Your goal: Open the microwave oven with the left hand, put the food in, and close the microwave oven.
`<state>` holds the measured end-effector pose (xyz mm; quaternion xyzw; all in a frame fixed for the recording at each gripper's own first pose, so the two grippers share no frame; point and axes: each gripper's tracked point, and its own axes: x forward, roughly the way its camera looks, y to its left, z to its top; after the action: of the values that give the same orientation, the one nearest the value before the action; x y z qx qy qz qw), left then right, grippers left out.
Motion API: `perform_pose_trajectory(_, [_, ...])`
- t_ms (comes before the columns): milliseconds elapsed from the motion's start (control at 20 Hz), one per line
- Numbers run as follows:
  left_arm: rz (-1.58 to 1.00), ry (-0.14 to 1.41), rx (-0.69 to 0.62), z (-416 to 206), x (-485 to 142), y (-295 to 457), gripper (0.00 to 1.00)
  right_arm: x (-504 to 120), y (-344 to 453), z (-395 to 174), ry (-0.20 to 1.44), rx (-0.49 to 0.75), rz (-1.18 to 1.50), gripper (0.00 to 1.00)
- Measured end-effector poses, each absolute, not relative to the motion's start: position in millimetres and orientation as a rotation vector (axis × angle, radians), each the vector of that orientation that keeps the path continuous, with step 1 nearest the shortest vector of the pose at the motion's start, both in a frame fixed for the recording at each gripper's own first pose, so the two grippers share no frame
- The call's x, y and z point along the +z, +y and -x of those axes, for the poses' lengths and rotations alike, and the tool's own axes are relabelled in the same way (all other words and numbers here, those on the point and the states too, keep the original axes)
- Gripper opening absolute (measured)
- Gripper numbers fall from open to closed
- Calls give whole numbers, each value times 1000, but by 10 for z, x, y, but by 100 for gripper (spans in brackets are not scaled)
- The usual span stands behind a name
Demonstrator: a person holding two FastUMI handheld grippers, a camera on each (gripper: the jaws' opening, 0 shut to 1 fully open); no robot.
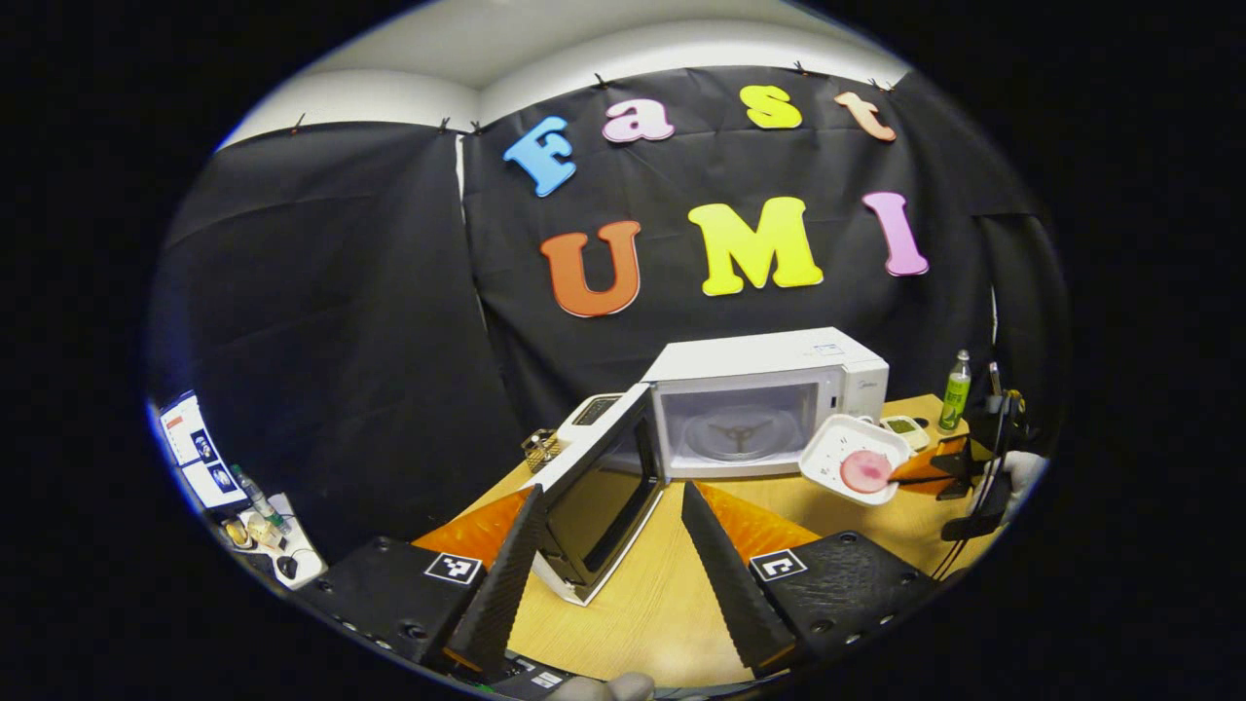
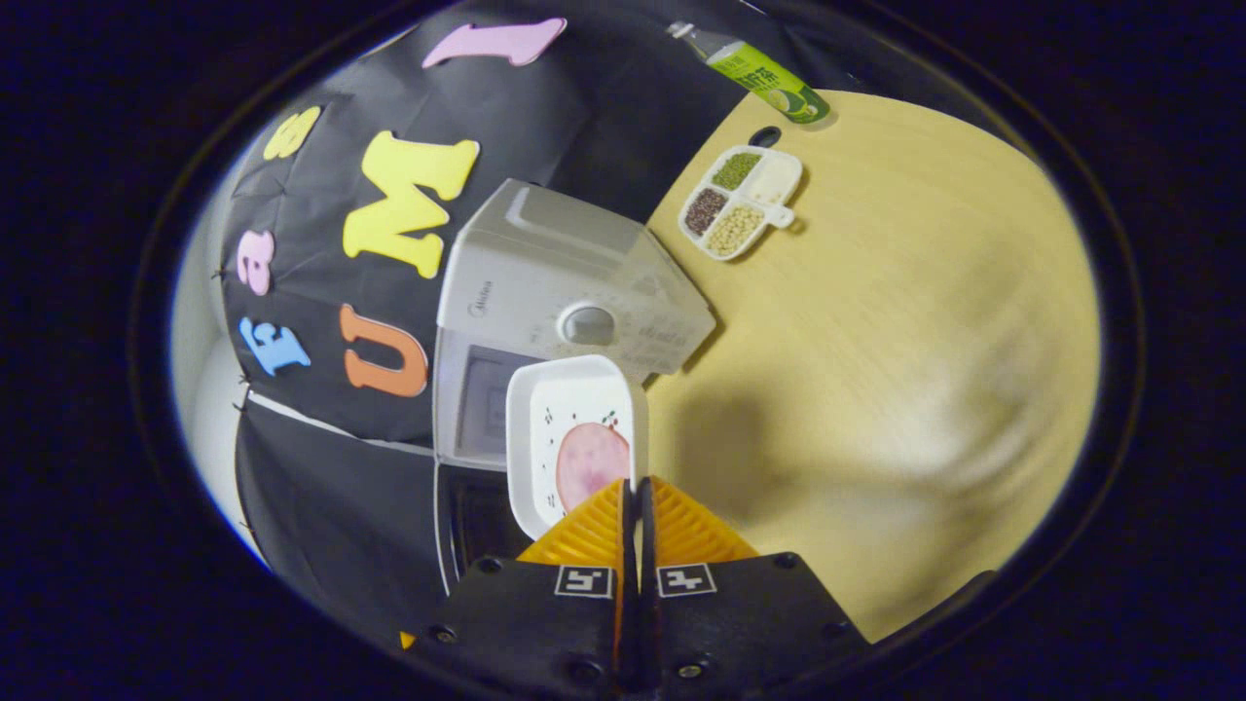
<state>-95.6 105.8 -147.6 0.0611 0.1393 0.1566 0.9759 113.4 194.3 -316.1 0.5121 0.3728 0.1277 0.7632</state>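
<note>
The white microwave (image 1: 769, 375) stands at the back of the wooden table (image 1: 642, 604), its door (image 1: 599, 492) swung wide open toward me and the glass turntable (image 1: 737, 435) bare inside. My left gripper (image 1: 608, 545) is open, its fingers on either side of the door's free edge without touching it. A white square plate (image 1: 849, 458) with a pink slice of food (image 1: 864, 471) hangs in the air just right of the oven mouth. In the right gripper view, my right gripper (image 2: 635, 487) is shut on the rim of that plate (image 2: 569, 428), with the microwave (image 2: 555, 292) right behind it.
A green bottle (image 1: 956, 391) and a small divided dish of grains (image 2: 740, 200) stand on the table to the right of the microwave. A small metal basket (image 1: 538, 450) sits left of the door. A side desk with clutter (image 1: 258, 531) lies low at far left.
</note>
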Motion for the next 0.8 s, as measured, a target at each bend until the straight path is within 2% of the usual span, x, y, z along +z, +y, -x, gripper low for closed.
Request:
perform_pose_trajectory(150, [-118,269,221,891,-1519,1082,85,-3094,2319,-1185,683,236,-1223,3])
perform_pose_trajectory(350, [-106,254,170,904,-1652,1208,85,-3318,2786,-1351,602,132,-1340,4])
perform_pose_trajectory(550, [-148,265,149,979,-1809,1426,85,-3468,3140,-1567,512,45,-1388,4])
perform_pose_trajectory(800, [-140,283,172,1011,-1941,1759,85,-3503,3679,-1984,457,40,-1413,4])
